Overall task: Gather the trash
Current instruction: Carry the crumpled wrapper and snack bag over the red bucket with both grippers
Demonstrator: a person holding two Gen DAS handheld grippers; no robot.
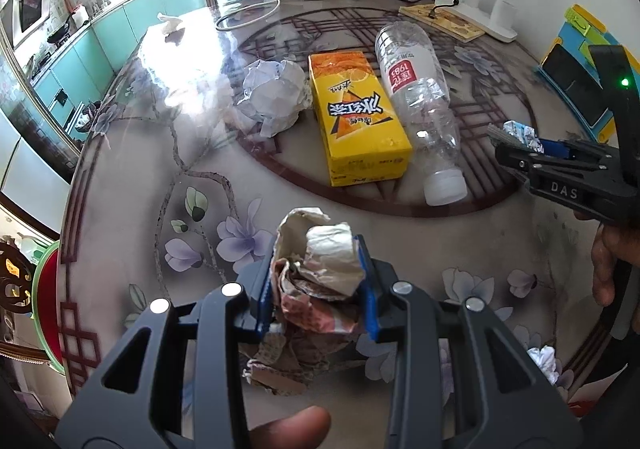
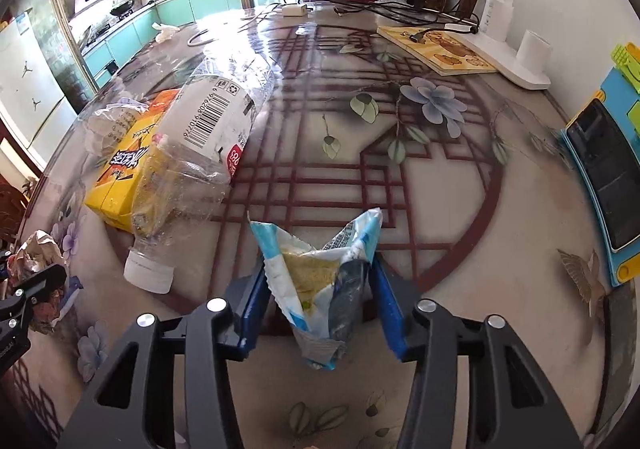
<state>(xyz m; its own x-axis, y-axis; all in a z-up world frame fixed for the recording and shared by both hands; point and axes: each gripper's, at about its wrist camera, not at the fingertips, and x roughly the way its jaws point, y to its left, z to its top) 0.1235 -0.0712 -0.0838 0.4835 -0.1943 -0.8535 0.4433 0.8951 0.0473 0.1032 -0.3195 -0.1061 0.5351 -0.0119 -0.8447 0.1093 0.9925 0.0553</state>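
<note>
the left gripper (image 1: 316,285) points steeply down over the near edge of the round table (image 1: 132,177), a fingertip of the holding hand (image 1: 292,425) showing at the bottom of the left wrist view. its blue pads (image 1: 370,305) are drawn narrow and press from both sides on a crumpled brown paper wad (image 1: 320,273), stiff and creased, with torn cardboard-like flaps hanging below the jaws.

the right gripper (image 2: 320,289) tilts down at a similar slant over the table's right part, inside the dark red lattice circle printed on the glossy floral top. between its blue pads stands a blue-and-white snack wrapper (image 2: 320,285), thin crinkly film with zigzag-cut edges, folded into a v with a yellowish inside. the pads sit at the wrapper's two sides and the film is bent between them, so it looks gripped at a middling width. in the left wrist view this gripper comes in from the right edge, the wrapper poking out at its tip, part of a hand (image 1: 604,261) below it.

toward the table's middle lie a yellow drink carton (image 1: 356,117), a flat-sided box; just beside it a clear plastic bottle (image 1: 420,101) on its side, dented, white cap toward the near edge; and left of the carton a crumpled white paper ball (image 1: 276,93). a small white paper scrap (image 1: 544,361) sits by the near right edge.
</note>
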